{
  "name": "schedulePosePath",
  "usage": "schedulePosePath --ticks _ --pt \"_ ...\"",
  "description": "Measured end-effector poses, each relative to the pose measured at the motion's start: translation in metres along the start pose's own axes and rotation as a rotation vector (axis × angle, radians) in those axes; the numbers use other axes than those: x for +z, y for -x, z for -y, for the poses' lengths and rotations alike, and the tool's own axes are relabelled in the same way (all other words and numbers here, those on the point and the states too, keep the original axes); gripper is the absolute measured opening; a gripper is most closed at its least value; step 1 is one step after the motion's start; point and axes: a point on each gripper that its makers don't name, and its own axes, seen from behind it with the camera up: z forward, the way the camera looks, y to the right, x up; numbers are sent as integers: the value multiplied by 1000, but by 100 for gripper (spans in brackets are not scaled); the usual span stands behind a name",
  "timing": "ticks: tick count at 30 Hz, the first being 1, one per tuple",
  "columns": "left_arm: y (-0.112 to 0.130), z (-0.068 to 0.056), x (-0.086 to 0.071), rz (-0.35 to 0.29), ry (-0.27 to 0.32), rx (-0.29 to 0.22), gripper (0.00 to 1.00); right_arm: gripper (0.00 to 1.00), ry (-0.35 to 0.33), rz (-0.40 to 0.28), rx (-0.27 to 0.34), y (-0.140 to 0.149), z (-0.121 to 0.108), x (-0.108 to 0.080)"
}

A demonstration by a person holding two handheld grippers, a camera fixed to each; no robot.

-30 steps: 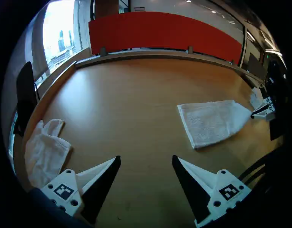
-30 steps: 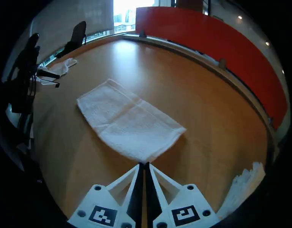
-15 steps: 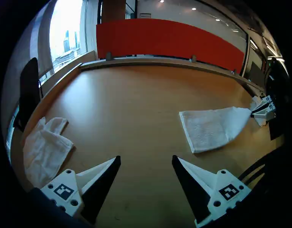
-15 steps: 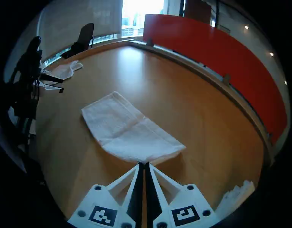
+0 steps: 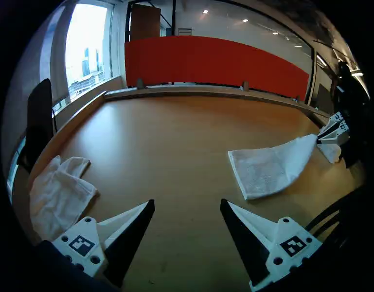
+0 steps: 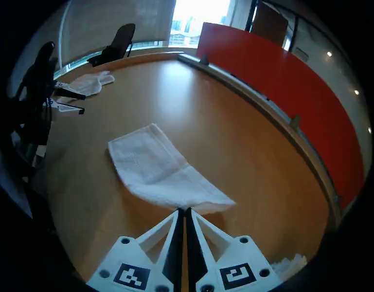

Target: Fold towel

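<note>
Towel (image 6: pixel 157 173): fold started, judged incomplete.
It lies flat near the desk's (image 5: pixel 177 141) right edge, one corner raised and clamped in the right gripper (image 6: pixel 185 214); carrying it over remains. Left gripper (image 5: pixel 186 201) spread wide, empty. Count: one towel, one crumpled cloth (image 5: pixel 58 194) at left edge, another white cloth (image 5: pixel 331 152) at right, two grippers.

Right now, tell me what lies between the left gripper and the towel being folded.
Only bare wooden tabletop. In the left gripper view, wood runs unbroken from the open left gripper to the white towel; the crumpled cloth sits off to the side.
</note>
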Motion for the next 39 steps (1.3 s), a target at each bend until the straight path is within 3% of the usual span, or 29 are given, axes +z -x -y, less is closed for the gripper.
schedulePosePath --ticks 9,22,30,39 --pt "11 5 -12 4 -17 -9 100 3 -27 -10 -56 -19 9 4" --pt "19 3 -26 6 -25 -20 100 3 -97 -44 -147 -63 36 22" --pt "22 2 -34 4 -34 -44 100 3 -161 -52 -198 -84 63 43" --pt "26 -1 -44 5 -38 -74 100 3 -247 -33 -216 -91 99 79"
